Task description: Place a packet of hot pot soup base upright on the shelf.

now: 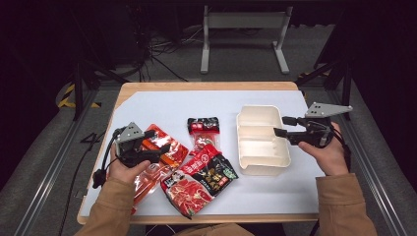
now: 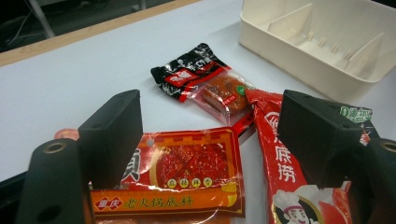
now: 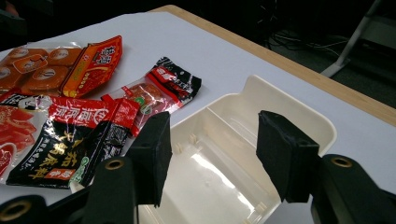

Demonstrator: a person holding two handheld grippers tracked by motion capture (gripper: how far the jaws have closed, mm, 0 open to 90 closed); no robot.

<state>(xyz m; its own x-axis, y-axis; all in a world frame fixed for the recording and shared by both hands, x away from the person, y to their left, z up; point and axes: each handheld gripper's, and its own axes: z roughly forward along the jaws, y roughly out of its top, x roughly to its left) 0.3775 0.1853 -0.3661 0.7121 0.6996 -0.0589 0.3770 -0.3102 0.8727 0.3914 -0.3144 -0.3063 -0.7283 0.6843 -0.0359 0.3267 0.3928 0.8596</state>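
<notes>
**Operator:** Report the state of both tongs and the position of the work items.

**Technician:** The left gripper stands with its jaws wide and nothing between the pads. It hovers over the orange-red flat plastic sauce packet at the near left of the white table sheet. In the left gripper view the jaws straddle that packet, which suggests it is lined up as the next pick. The right gripper is also wide and empty. It hangs over the right rim of the cream rectangular plastic tray with dividers, which sits right of centre.

**Operator:** Why that arrangement?

**Technician:** My reading: the tray is the receiving container, so one gripper is posted at it to steady it, while the other works the packets. All compartments look empty.

**Operator:** Other packets?

**Technician:** Two more. A large red-and-black glossy pouch with a meat picture lies near centre, overlapping the orange-red packet's edge. A small black-and-red packet with a clear window lies farther off, just left of the tray and apart from it.

**Operator:** Legible print?

**Technician:** The orange-red packet carries a gold band of Chinese characters, apparently a Chongqing hot pot base label. The large pouch shows large red and white Chinese characters and a cartoon chef figure. The brand on the small packet is too small to read.
</notes>
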